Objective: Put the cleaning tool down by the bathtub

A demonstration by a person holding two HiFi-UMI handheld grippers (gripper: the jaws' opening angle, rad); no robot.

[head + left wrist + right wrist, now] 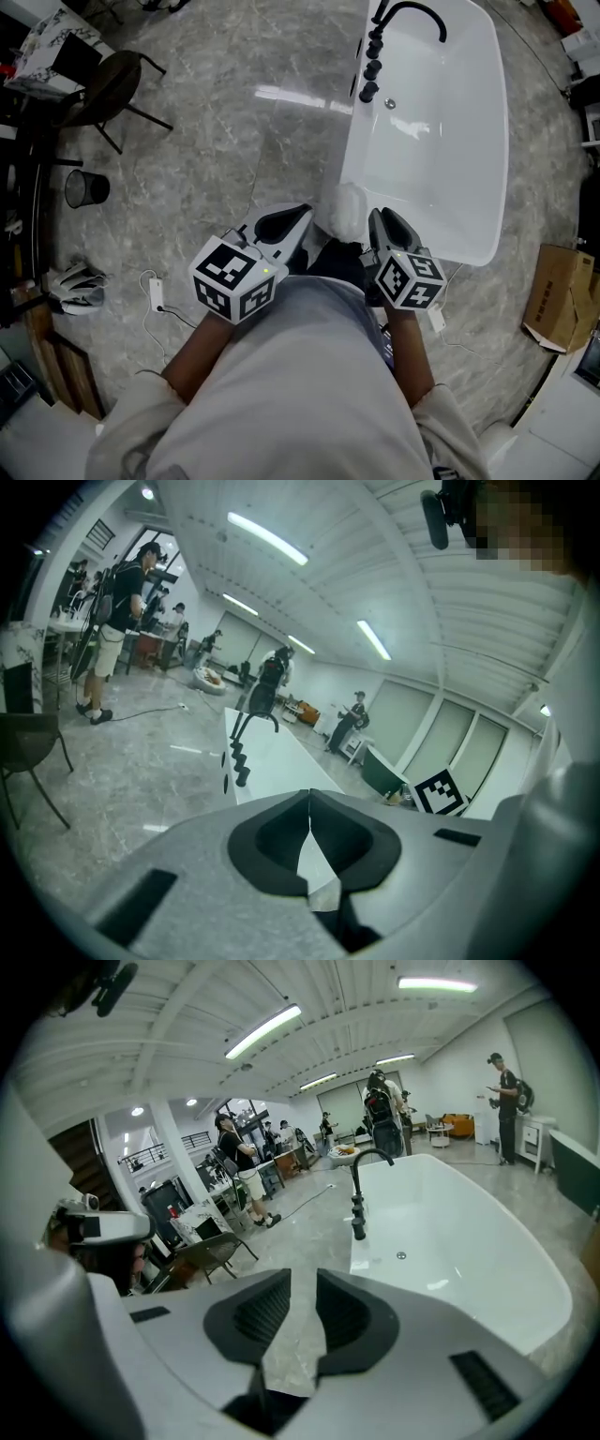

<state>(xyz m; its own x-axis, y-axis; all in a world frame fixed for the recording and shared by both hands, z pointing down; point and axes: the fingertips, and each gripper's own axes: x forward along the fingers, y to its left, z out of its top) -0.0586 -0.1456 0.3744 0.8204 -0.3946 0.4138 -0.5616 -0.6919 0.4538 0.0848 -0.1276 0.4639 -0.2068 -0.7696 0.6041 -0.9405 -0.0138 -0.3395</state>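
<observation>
Marble floor (216,141) by the bathtub (441,122) holds the cleaning tool (343,210), head view only; left claw (308,803) closed, right claw (301,1286) narrowly apart.

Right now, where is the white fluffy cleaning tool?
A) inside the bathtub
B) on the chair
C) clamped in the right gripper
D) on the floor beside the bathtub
D: the head view shows the cleaning tool lying on the floor against the near outer corner of the bathtub, while the jaws of the right gripper stand apart with nothing between them.

grey tools (284,223) (389,226), black-white marker cubes (234,278) (410,279), pale sleeves (131,427) (452,422)
</observation>
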